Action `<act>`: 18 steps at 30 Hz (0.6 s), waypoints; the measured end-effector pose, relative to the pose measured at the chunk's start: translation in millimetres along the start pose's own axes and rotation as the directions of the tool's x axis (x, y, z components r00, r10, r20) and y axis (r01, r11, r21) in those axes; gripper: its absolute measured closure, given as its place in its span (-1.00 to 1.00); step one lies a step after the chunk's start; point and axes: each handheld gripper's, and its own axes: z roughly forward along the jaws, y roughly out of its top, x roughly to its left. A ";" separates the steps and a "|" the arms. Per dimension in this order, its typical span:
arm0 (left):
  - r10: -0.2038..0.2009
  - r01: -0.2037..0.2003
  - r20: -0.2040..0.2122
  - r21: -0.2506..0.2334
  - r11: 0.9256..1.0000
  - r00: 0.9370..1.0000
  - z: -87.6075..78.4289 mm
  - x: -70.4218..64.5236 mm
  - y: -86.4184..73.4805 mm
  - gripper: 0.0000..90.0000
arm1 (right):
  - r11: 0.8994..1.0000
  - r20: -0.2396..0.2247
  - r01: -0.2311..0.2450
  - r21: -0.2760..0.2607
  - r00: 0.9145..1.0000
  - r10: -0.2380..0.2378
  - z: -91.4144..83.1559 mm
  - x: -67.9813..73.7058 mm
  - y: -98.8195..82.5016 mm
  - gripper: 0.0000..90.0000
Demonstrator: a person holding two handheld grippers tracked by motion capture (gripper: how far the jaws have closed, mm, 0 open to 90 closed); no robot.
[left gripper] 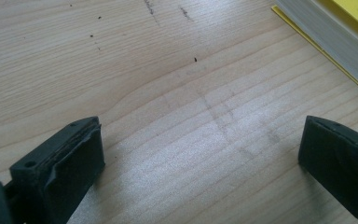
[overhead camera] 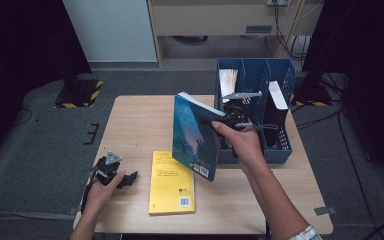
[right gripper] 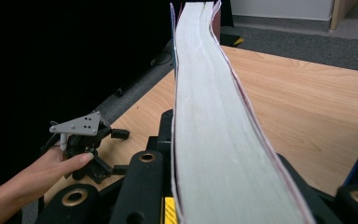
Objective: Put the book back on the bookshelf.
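The bench [overhead camera: 130, 125] carries a blue file rack [overhead camera: 280, 145] at its far right, with a black-and-white binder [overhead camera: 278, 107] standing in its right slot. A blue book [overhead camera: 192, 137] is held upright above the bench, just left of the rack, with the right hand-held gripper [overhead camera: 220, 121] clamped on its edge. A yellow book [overhead camera: 172, 182] lies flat near the front edge. At the near left, the left hand-held gripper [overhead camera: 130, 177] rests low over the bench, jaws wide apart, nothing between them.
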 end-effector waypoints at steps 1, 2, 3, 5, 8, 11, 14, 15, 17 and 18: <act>0.000 0.000 0.000 0.000 1.000 1.000 0.0 0.0 0.0 -1.00 | 1.000 0.001 0.000 -0.001 1.000 0.000 -2.1 -0.1 -1.3 0.64; 0.000 0.000 0.000 0.000 1.000 1.000 0.0 0.0 0.0 -1.00 | 1.000 0.001 0.004 -0.003 1.000 -0.004 -3.7 -0.4 -2.6 0.64; 0.002 -0.002 0.000 0.001 1.000 1.000 0.0 0.2 0.0 -1.00 | 1.000 0.000 0.000 0.001 1.000 0.000 -5.4 0.0 -3.9 0.64; -0.001 0.001 0.000 -0.001 1.000 1.000 0.1 0.0 0.0 -1.00 | 1.000 0.001 0.000 0.007 1.000 0.000 -8.5 0.0 -6.3 0.64; 0.002 -0.002 -0.001 0.001 1.000 1.000 0.0 0.1 0.0 -1.00 | 1.000 0.003 -0.005 0.013 1.000 0.005 -12.8 -1.0 -8.8 0.64; 0.002 -0.002 -0.001 0.001 1.000 1.000 0.0 0.1 0.0 -1.00 | 1.000 0.005 -0.014 0.011 1.000 0.014 -17.8 -3.1 -11.3 0.64; 0.000 0.000 -0.001 0.000 1.000 1.000 0.1 0.0 0.0 -1.00 | 1.000 0.007 -0.014 0.007 1.000 0.014 -22.2 -4.3 -12.7 0.64; 0.002 -0.002 -0.001 0.001 1.000 1.000 0.0 0.1 0.0 -1.00 | 1.000 0.007 -0.019 0.007 1.000 0.019 -24.7 -4.8 -13.3 0.63; 0.002 -0.002 -0.001 0.001 1.000 1.000 0.0 0.1 0.0 -1.00 | 1.000 0.007 -0.023 0.000 1.000 0.023 -28.7 -6.5 -14.3 0.63; 0.002 -0.002 -0.001 0.001 1.000 1.000 0.0 0.1 0.0 -1.00 | 1.000 0.007 -0.025 -0.001 1.000 0.025 -30.4 -7.0 -14.8 0.63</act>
